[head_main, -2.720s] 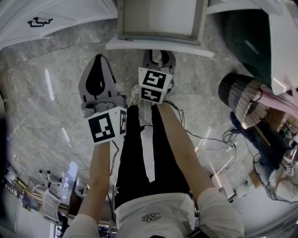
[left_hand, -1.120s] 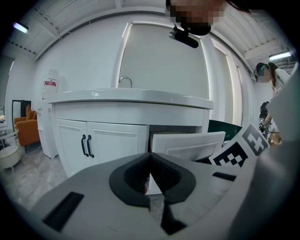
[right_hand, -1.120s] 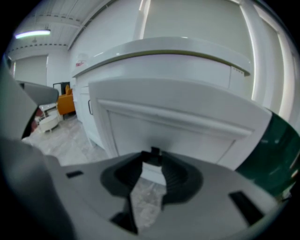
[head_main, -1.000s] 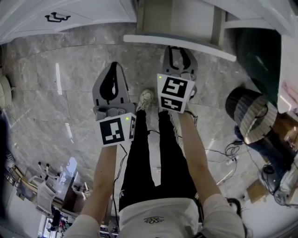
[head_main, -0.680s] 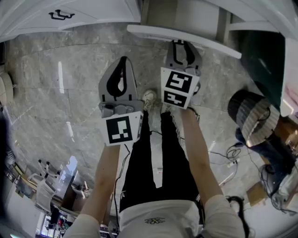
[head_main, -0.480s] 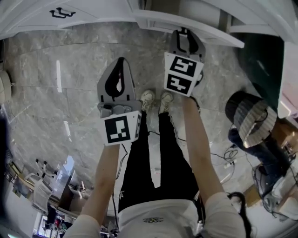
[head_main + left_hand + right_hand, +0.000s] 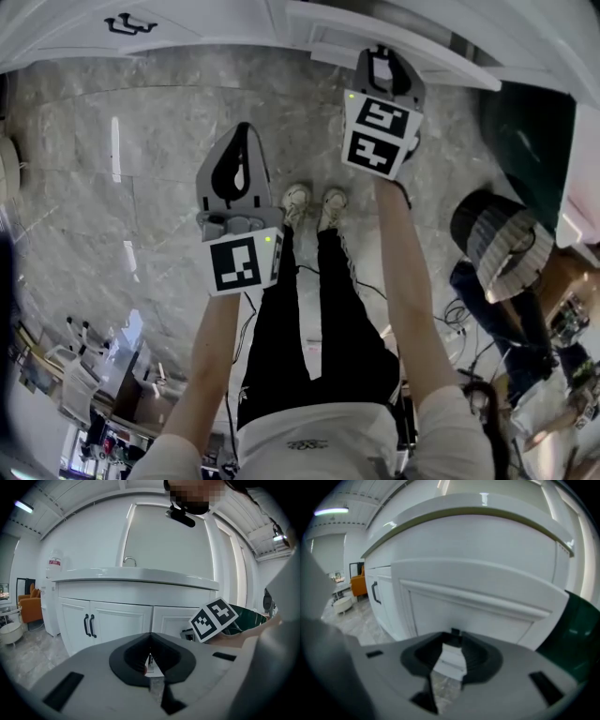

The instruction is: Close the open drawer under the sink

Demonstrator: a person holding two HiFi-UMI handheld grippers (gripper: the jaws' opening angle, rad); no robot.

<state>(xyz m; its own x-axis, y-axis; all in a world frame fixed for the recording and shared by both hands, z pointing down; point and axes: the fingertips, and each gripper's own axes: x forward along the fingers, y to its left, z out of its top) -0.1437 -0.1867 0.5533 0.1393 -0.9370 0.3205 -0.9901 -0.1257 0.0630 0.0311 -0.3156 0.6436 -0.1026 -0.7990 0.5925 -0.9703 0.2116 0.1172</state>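
The white drawer front [image 7: 412, 54] juts only a little from the white sink cabinet at the top of the head view, and almost none of its inside shows. My right gripper [image 7: 380, 51] points at it with its tips at the panel's face. In the right gripper view the drawer front [image 7: 478, 597] fills the frame just past the right gripper [image 7: 453, 632], whose jaws stand slightly apart with nothing between them. My left gripper [image 7: 240, 133] hangs back over the floor, left of the drawer, shut and empty. In its own view the left gripper [image 7: 150, 637] faces the cabinet.
Cabinet doors with black handles [image 7: 131, 23] stand left of the drawer, and the handles [image 7: 88, 625] also show in the left gripper view. A dark green object [image 7: 525, 131] and a striped round thing [image 7: 502, 239] stand at the right. Cables [image 7: 450, 328] lie on the marble floor by my feet [image 7: 309, 206].
The right gripper has moved toward the cabinet, and the drawer has slid in ahead of it, so its open inside no longer shows. The left gripper has barely moved.
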